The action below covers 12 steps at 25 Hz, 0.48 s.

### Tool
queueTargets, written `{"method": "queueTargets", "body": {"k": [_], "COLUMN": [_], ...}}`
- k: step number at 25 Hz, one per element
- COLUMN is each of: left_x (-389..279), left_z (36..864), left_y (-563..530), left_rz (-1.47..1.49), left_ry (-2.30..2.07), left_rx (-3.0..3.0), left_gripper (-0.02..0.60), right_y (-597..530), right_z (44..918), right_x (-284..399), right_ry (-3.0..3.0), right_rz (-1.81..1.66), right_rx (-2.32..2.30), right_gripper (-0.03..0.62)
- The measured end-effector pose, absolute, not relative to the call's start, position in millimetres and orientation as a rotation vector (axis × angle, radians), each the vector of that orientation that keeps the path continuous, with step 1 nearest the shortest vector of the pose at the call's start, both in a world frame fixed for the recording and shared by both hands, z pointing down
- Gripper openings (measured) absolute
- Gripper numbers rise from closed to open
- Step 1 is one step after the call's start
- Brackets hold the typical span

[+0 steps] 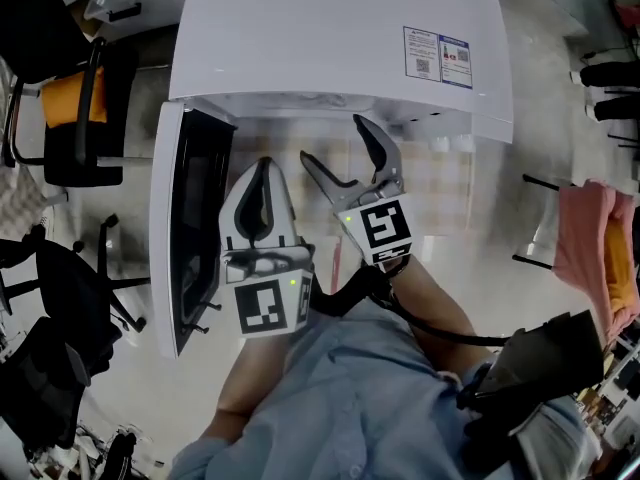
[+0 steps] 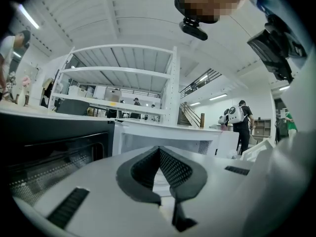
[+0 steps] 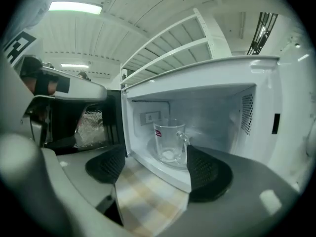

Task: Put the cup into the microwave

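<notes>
Open hall, white shelving (image 2: 123,73) behind; checked cloth (image 3: 148,201) on table. My right gripper (image 3: 155,164): jaws wide apart, empty, stood before cavity. Left gripper (image 2: 159,154): jaws together, empty. Cup (image 3: 170,142): clear glass mug, sat upright inside microwave (image 3: 276,83), door (image 1: 190,228) open. I judged it rigid, slick, breakable; best hold across body.

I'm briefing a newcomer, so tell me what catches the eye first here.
The white microwave fills the head view's top, its door swung open to the left. Inside it stands a clear glass cup, upright with nothing gripping it. The right claw gapes open before the cavity, beside the shut left claw.
</notes>
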<state>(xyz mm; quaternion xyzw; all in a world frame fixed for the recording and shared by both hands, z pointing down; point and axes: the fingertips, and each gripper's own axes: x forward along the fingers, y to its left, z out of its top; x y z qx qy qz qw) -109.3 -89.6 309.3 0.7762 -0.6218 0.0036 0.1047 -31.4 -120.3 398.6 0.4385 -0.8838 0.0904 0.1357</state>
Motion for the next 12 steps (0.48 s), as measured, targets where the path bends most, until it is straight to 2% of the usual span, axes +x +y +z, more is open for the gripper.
{"method": "queueTargets", "body": {"k": [5, 6, 8, 9, 10, 12], "left_x": [-107, -108, -110, -111, -111, -109], "left_z": [304, 304, 305, 306, 307, 309], "left_y": [-88, -89, -91, -93, -94, -96], "left_rz": [0.014, 0.015, 0.016, 0.018, 0.019, 0.018], "left_ry": [-1.825, -1.823, -1.821, -1.816, -1.806, -1.779], "left_rx": [2.304, 2.306, 2.304, 2.304, 2.307, 2.318], "left_gripper": [0.006, 0.006, 0.006, 0.006, 0.006, 0.006], "right_y": [-116, -118, -120, -121, -123, -128], "right_z": [388, 386, 382, 382, 383, 389], "right_x": [-37, -36, -35, -35, -37, -41], "right_ry": [-2.577, -2.577, -2.575, -2.569, -2.559, -2.539], "right_rz": [0.252, 0.232, 0.19, 0.183, 0.185, 0.204], "right_rx": [1.313, 1.335, 1.358, 1.362, 1.362, 1.354], "right_gripper": [0.373, 0.353, 0.267, 0.192, 0.091, 0.005]}}
